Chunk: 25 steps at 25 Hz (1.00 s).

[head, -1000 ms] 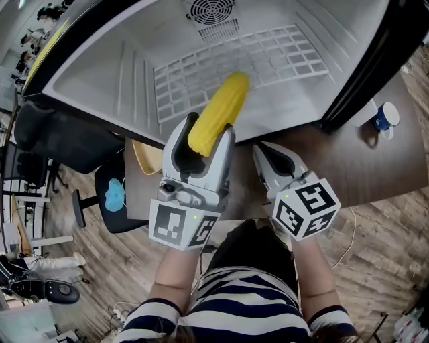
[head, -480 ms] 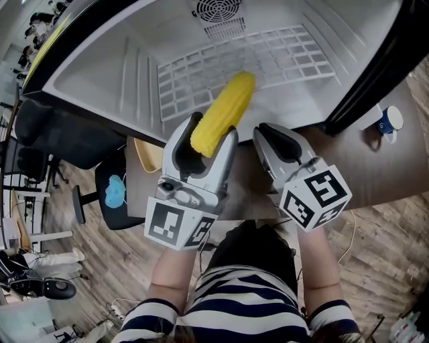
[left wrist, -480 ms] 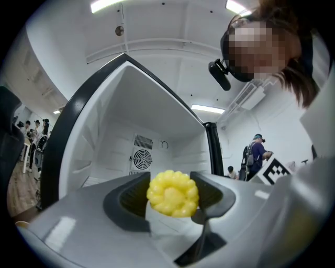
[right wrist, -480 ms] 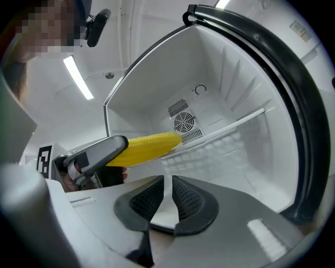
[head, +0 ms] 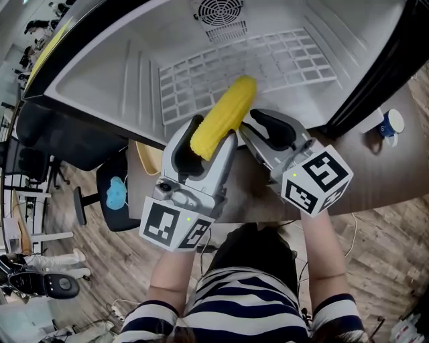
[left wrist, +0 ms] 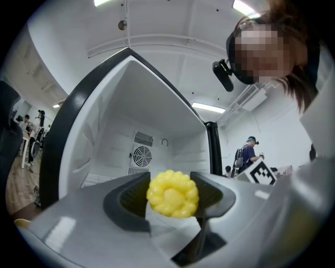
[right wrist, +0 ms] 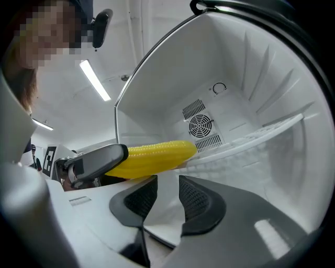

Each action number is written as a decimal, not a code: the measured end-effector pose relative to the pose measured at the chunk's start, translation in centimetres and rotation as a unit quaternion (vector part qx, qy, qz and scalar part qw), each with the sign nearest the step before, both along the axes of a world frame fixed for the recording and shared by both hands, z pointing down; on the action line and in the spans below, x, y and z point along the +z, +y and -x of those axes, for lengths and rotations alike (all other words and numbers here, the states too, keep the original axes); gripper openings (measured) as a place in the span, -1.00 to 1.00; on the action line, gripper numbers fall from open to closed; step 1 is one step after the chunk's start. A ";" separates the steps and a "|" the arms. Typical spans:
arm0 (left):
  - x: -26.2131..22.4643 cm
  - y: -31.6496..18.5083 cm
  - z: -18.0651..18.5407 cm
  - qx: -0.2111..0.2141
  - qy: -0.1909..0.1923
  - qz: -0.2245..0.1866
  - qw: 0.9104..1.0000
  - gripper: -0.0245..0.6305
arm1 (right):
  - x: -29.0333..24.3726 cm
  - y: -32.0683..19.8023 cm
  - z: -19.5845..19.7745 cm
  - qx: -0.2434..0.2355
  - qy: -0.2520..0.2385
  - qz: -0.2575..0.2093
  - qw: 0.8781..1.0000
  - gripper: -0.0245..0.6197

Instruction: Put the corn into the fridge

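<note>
Left hand-held gripper [head: 213,135] grips corn [head: 228,107]; right hand-held gripper [head: 261,134], jaws just opening, seemingly empty.

Bright ceiling strips [right wrist: 94,80], sharp centres, fisheye-bent edges.

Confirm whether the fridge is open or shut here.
Open: the fridge shows its white inside, with the wire shelf and rear fan vent exposed in the head view.

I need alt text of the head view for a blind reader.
The left gripper grips a yellow corn cob pointed into an open white fridge. Beside it, the right gripper has just been opening its jaws, nothing between them.
</note>
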<state>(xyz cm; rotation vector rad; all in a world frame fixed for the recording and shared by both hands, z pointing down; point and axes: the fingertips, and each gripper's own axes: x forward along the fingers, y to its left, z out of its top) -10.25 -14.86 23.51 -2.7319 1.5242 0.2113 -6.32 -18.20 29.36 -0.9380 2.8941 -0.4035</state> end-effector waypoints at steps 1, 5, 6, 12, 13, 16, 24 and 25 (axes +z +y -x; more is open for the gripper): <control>0.0 -0.1 0.1 0.002 0.001 0.003 1.000 -0.93 | -0.2 -0.1 0.2 -0.004 -0.001 -0.002 1.000 -0.55; 0.1 -0.2 0.4 0.011 0.012 0.013 1.000 -0.93 | -0.4 -0.2 0.5 -0.016 0.001 -0.012 1.000 -0.54; 0.1 -0.3 0.4 0.014 0.017 0.015 1.000 -0.93 | -0.4 -0.2 0.5 -0.018 0.003 -0.015 1.000 -0.54; -0.2 -0.3 0.8 0.010 0.012 0.013 1.000 -0.93 | -0.7 -0.1 0.6 -0.018 0.021 -0.036 0.999 -0.54; -0.3 -0.3 0.6 0.008 0.007 0.010 1.000 -0.93 | -0.7 0.0 0.5 -0.017 0.022 -0.037 0.999 -0.54; -0.6 -0.2 0.3 0.005 -0.007 -0.002 1.000 -0.93 | -0.7 0.0 0.5 -0.014 0.025 -0.038 0.999 -0.55; -1.6 -0.6 -1.1 0.020 -0.017 -0.021 0.999 -0.93 | -1.2 -0.3 -0.7 0.011 0.035 -0.040 0.999 -0.55; -1.6 -0.6 -1.4 0.024 -0.019 -0.022 0.999 -0.93 | -1.2 -0.3 -1.1 0.015 0.036 -0.039 0.998 -0.55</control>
